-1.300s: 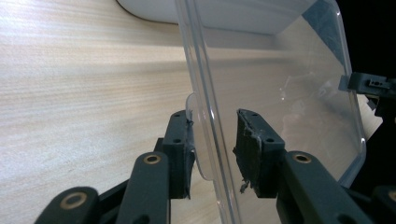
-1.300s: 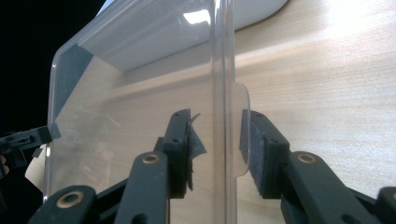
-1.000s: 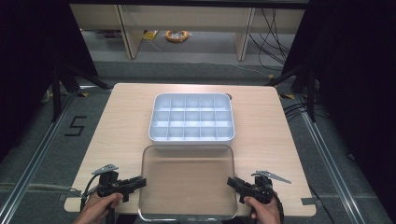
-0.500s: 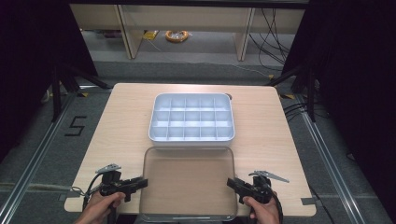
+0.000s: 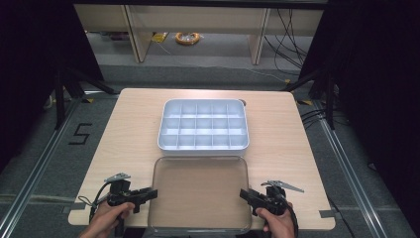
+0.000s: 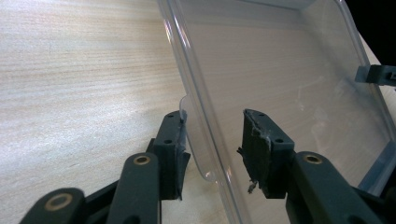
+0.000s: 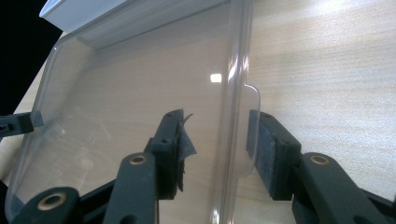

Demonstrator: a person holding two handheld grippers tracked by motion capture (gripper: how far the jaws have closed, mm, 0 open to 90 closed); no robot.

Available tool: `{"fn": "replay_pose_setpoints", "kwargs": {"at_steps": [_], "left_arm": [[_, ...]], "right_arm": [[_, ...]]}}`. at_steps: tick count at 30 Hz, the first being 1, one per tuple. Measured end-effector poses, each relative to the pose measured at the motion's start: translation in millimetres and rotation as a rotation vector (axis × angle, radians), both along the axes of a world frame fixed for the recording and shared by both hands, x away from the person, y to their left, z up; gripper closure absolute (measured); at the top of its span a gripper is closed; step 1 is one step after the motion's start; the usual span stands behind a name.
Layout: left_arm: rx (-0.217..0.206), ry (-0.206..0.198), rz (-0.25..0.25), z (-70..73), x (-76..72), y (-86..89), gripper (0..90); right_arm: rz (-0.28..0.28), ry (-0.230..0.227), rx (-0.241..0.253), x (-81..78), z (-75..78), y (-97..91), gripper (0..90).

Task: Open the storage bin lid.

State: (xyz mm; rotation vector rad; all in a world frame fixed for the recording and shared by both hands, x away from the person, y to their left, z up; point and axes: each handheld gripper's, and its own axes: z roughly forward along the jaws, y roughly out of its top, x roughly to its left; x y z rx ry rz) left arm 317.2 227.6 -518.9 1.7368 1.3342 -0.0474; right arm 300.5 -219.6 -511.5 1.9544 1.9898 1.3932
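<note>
Clear plastic lid (image 5: 200,193) lies flat on the near part of the wooden table (image 5: 124,129), its far edge just beside the near wall of the white compartment tray (image 5: 203,124), which stands at the table's middle with its grid of small cells facing up.

At the lid's left edge, the left gripper (image 5: 148,194) has its 2 jaws astride the rim. In the left gripper view the lid (image 6: 280,70) runs up between the jaws of that gripper (image 6: 212,140): the left pad sits against the small tab on the rim, while the right pad stands off over the clear sheet with a gap. These jaws have just been opening, and the grip is loose.

At the right edge, the right gripper (image 5: 246,195) straddles the rim likewise. In the right gripper view the lid (image 7: 140,93) passes between the jaws of this gripper (image 7: 217,140), with the tab near the right pad and daylight on both sides of the rim. Its jaws too have just been opening, slack around the edge.

A person's hands hold both grippers at the table's near edge.
</note>
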Motion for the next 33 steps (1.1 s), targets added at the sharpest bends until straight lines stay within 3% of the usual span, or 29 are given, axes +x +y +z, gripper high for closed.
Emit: {"fn": "replay_pose_setpoints", "kwargs": {"at_steps": [1, 2, 6, 8, 10, 11, 12, 17, 21, 22, 23, 24, 28, 33], "left_arm": [[0.000, 0.000, 0.000, 0.0, 0.0, 0.0, 58.8], [0.003, -0.003, -0.003, -0.1, 0.1, -0.4, 58.7], [0.002, -0.006, -0.003, 0.0, 0.0, -1.5, 58.6], [0.008, -0.005, -0.004, -0.2, 0.1, -2.5, 58.4], [0.015, -0.004, -0.011, -0.6, 0.5, -2.6, 58.1], [0.020, -0.007, -0.009, -1.0, 0.5, -3.0, 57.8], [0.023, -0.006, -0.007, -1.2, 0.4, -3.3, 57.6], [0.041, -0.008, -0.003, -0.9, 0.5, -3.8, 57.1], [0.067, -0.041, 0.018, 1.3, 0.2, -4.2, 51.2], [0.069, -0.056, 0.031, 3.9, 1.1, -1.2, 48.0], [0.069, -0.056, 0.031, 3.9, 1.1, -1.2, 45.4], [0.061, -0.062, 0.053, 5.4, 1.5, 1.7, 45.1], [0.055, -0.081, 0.048, 7.5, 0.9, 1.4, 43.5], [0.043, -0.097, 0.042, 9.3, -0.6, -0.4, 41.4]], "right_arm": [[0.000, 0.000, 0.000, 0.0, 0.0, 0.0, 56.6], [0.020, -0.039, -0.045, 2.8, -3.7, -2.7, 56.0], [0.028, -0.047, -0.050, 3.4, -3.7, -2.2, 55.6], [0.021, -0.033, -0.052, 3.0, -3.3, -2.6, 55.3], [-0.001, 0.013, -0.018, 1.5, -1.4, 0.4, 54.8], [-0.008, 0.014, -0.032, 2.4, -2.6, 0.9, 54.7], [0.012, -0.024, -0.061, 4.3, -5.0, -1.5, 54.6], [0.018, -0.027, -0.064, 6.3, -5.1, -2.0, 54.8], [-0.005, -0.028, -0.063, 6.5, -2.9, -2.2, 51.1], [-0.042, -0.024, -0.060, 5.9, 0.6, -0.6, 51.2], [-0.042, -0.024, -0.060, 5.9, 0.6, -0.6, 51.2], [-0.038, -0.069, -0.077, 7.2, 1.1, -5.7, 50.8], [-0.039, -0.088, -0.062, 6.3, 4.3, -6.5, 50.1], [-0.028, -0.120, -0.087, 6.9, 6.4, -6.0, 49.0]]}}
